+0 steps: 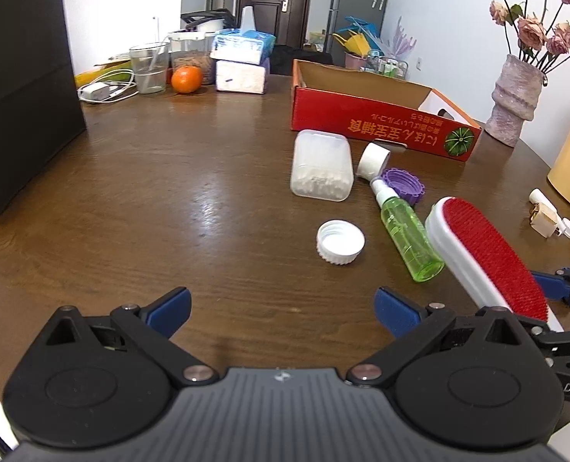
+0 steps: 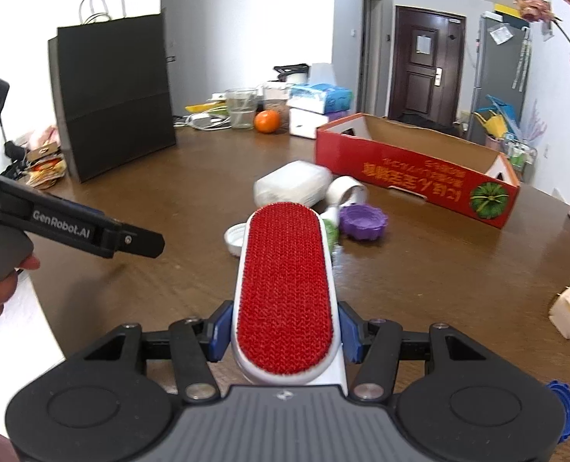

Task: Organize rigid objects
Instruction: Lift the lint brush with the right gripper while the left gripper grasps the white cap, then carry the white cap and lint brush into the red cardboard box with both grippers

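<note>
Between the blue pads of our right gripper (image 2: 285, 333) sits the white plastic lint brush with its red bristle face (image 2: 285, 288), clamped at the sides near its rear end and pointing out ahead of us, face up. From the left wrist view the brush's front end appears to hang just above the brown wooden worktop (image 1: 150, 192), beside the green transparent spray bottle (image 1: 406, 236), though we cannot tell whether the two touch.

Our left gripper (image 1: 283, 310) stands wide with nothing between its fingers, over bare wood.

Ahead lies a loose cluster: a round white ribbed screw cap (image 1: 340, 241), open side up; a frosted plastic box of cotton swabs (image 1: 321, 165); a small white cylindrical cap (image 1: 373, 158) tipped on its side; and a purple scalloped lid (image 1: 404, 184) just beside the bottle's nozzle. These lie between the brush and the long red cardboard tray with a green pumpkin print (image 1: 385, 123), whose near wall faces us.

Around the edges we see a tall black paper bag (image 2: 111, 96) to the left, a pinkish ridged vase of dried roses (image 1: 514, 96) to the right of the tray, and at the far side an orange (image 1: 186, 79), a clear glass (image 1: 149, 67), tissue packs (image 1: 242, 44) and a white charger with cable (image 1: 100, 90).
</note>
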